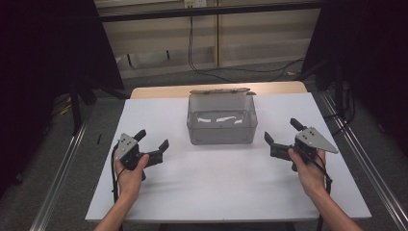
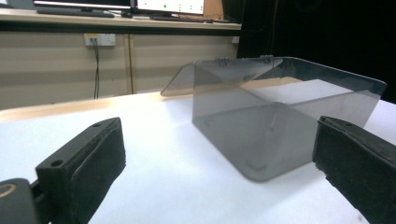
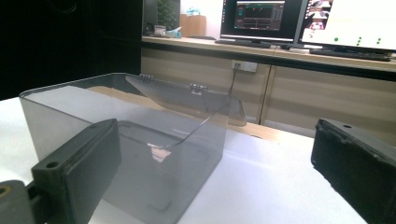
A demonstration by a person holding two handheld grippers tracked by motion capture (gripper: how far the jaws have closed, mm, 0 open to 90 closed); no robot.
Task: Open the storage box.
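A clear grey plastic box (image 1: 222, 120) stands in the middle of the white table (image 1: 207, 187), its hinged lid (image 1: 222, 91) folded back behind it. Nothing lies inside it. My left gripper (image 1: 154, 138) hovers to the box's left, held in a hand, jaws wide apart and empty. My right gripper (image 1: 282, 131) sits to the box's right, also open and empty. In the left gripper view the box (image 2: 280, 121) stands ahead between my jaws; in the right gripper view the box (image 3: 135, 140) stands ahead to the left with its lid (image 3: 187, 100) tilted back.
The white table ends in a wooden strip (image 1: 159, 90) at the back. Metal rails (image 1: 62, 163) run along both sides on the floor. Cables (image 1: 231, 70) lie on the floor behind. Monitors (image 3: 303, 21) stand on a far counter.
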